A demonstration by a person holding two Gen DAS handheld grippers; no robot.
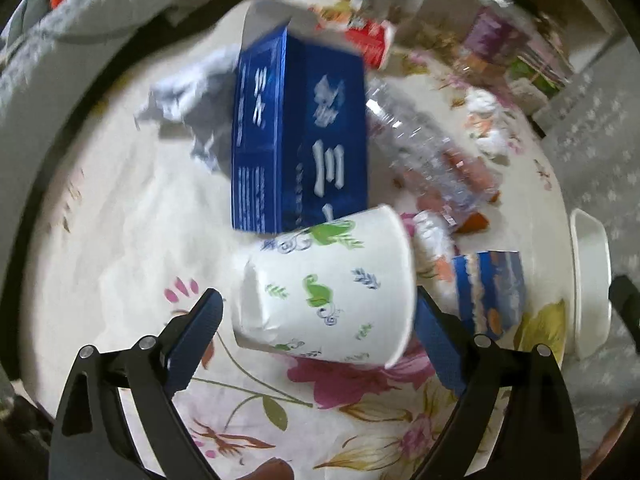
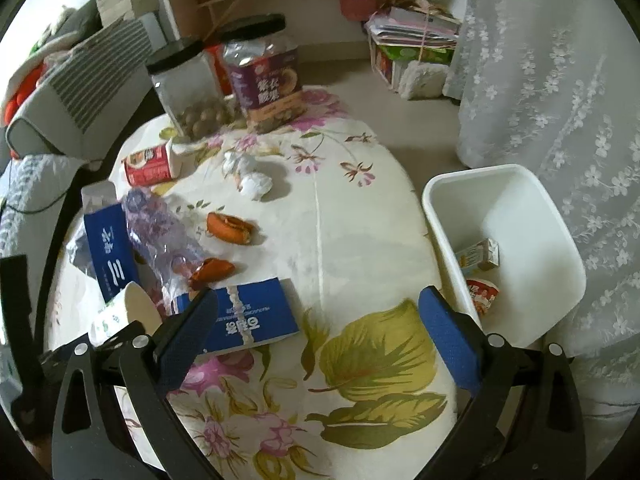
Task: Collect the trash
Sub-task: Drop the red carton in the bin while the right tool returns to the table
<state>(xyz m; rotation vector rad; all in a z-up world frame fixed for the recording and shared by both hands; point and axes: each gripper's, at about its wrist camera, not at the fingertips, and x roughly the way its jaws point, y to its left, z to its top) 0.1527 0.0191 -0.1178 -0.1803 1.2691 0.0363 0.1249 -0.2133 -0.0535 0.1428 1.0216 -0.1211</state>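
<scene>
Trash covers a round desk (image 2: pixel 360 216) with a floral cloth. In the left wrist view, a white paper cup (image 1: pixel 328 288) printed with green leaves lies on its side between the spread fingers of the left claw (image 1: pixel 318 332); whether the fingers touch the cup cannot be told. At twelve o'clock from the cup lies a dark blue carton (image 1: pixel 300 132), touching the cup's rim. A crushed clear plastic bottle (image 1: pixel 424 148) lies at one o'clock, and crumpled paper (image 1: pixel 188 100) at eleven o'clock. A torn blue wrapper (image 1: pixel 488 292) sits at three o'clock, just beside the claw's right finger.

In the right wrist view, the right claw (image 2: pixel 318 332) is spread wide and empty above the cloth. The blue wrapper lies at its ten o'clock, partly behind its left finger. A white bin (image 2: pixel 520 200) stands at two o'clock, off the desk edge, holding a small box (image 2: pixel 480 256) and a red-printed packet (image 2: pixel 482 294).
</scene>
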